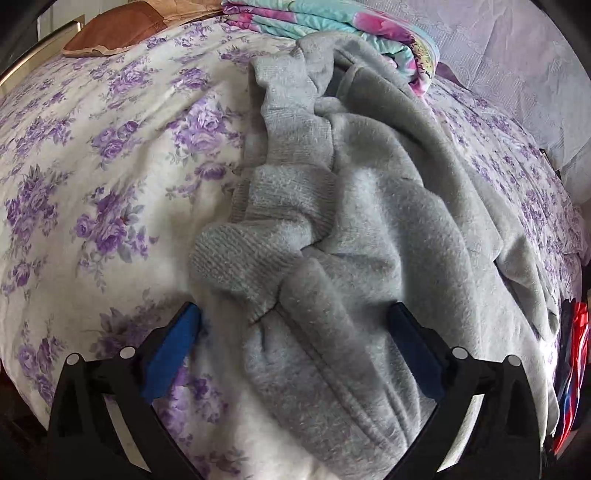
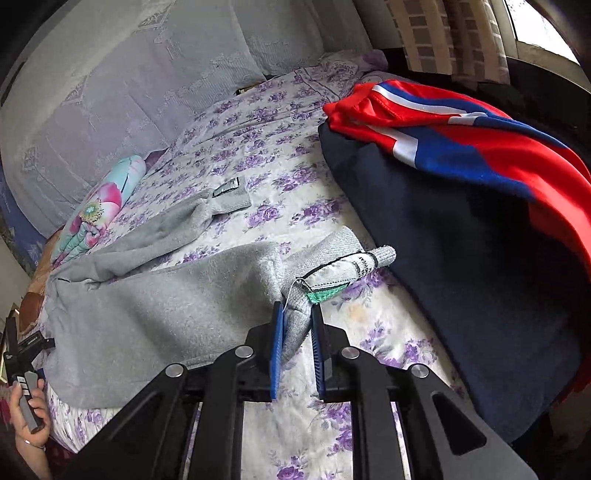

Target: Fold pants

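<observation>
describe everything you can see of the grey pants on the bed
The grey pants are soft, fleecy sweatpants with ribbed cuffs, lying rumpled and unfolded on the floral bedsheet. One leg stretches away toward the folded flowered blanket. A white label with a green tab is stitched at the near cuff, which the right gripper pinches. The left gripper stands wide open over the bunched fabric, not clamping it.

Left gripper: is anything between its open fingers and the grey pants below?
Nothing visible. The left gripper hangs open directly over the bunched grey pants, with only the floral bedsheet beside them; the folded floral blanket lies beyond the far end.
</observation>
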